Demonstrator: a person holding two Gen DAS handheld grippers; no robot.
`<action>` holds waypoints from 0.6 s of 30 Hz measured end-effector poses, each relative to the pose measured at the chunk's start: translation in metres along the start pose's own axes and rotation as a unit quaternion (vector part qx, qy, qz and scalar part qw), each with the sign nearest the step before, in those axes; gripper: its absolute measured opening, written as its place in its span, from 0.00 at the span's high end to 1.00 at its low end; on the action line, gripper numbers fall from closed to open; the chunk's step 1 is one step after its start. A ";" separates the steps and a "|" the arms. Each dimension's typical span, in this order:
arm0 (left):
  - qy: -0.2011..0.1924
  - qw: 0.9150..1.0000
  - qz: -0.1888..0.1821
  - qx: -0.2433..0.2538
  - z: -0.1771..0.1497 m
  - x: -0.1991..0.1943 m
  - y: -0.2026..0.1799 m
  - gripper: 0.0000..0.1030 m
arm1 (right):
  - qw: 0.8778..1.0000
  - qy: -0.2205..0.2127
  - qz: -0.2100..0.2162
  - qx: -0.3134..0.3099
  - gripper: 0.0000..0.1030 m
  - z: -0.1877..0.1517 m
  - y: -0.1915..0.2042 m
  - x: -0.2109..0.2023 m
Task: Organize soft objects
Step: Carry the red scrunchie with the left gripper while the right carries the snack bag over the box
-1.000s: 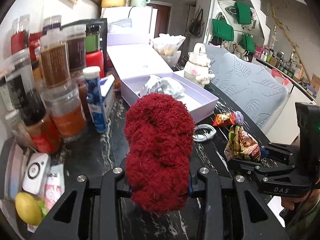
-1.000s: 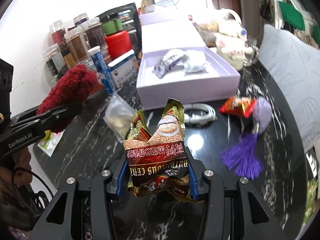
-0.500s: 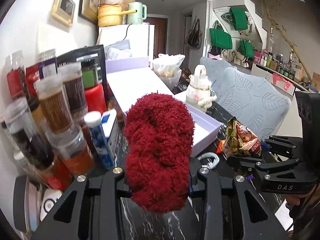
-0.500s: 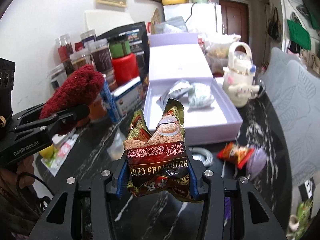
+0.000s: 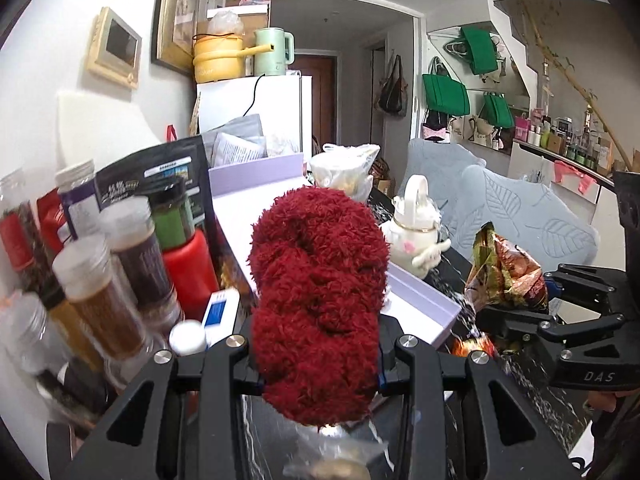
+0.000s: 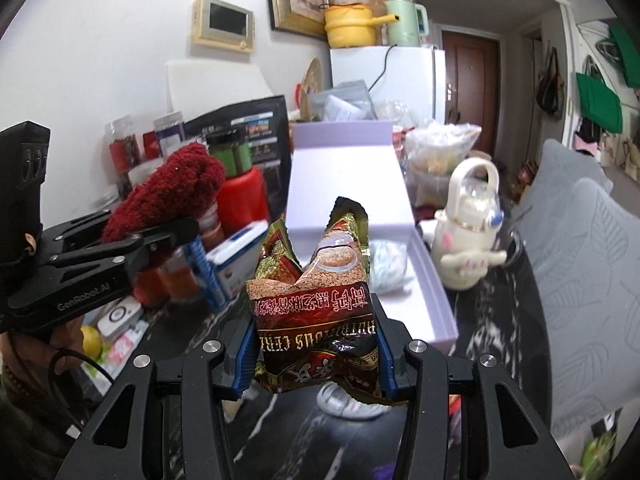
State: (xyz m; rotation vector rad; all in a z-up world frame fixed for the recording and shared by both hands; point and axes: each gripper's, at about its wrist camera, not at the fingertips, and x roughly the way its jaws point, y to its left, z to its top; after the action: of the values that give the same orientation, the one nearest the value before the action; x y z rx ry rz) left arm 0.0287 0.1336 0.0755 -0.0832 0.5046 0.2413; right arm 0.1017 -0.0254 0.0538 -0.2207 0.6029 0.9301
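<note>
Black marbled bench (image 6: 500,320) carried an open lilac box (image 6: 432,304), a white teapot (image 6: 468,252) and jars (image 5: 100,300) along the wall; a white refrigerator (image 6: 400,80) stood beyond. Left tongs (image 5: 320,360) were clamped on the red fuzzy sock (image 5: 320,296), right tongs (image 6: 312,364) on the snack packet (image 6: 316,312). Compared with one second earlier, both tongs were raised higher above the bench, loads unchanged.

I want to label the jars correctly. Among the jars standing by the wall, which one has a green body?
The jar with the black lid, standing on the red container. The other jars hold brown, amber or dark contents.
</note>
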 end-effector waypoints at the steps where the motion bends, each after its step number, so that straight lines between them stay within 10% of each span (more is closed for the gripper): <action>1: -0.001 1.000 -0.001 0.000 0.004 0.004 0.000 0.65 | 1.000 -0.004 -0.002 0.000 0.54 0.005 -0.003 0.001; 18: -0.024 1.000 -0.001 0.016 0.058 0.067 -0.013 0.65 | 0.999 -0.046 -0.001 0.010 0.54 0.063 -0.042 0.031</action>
State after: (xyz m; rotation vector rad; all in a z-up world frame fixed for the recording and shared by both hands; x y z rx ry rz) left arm 0.1154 0.1432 0.0937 -0.0471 0.4595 0.2323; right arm 0.1742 -0.0026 0.0840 -0.1597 0.5268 0.9262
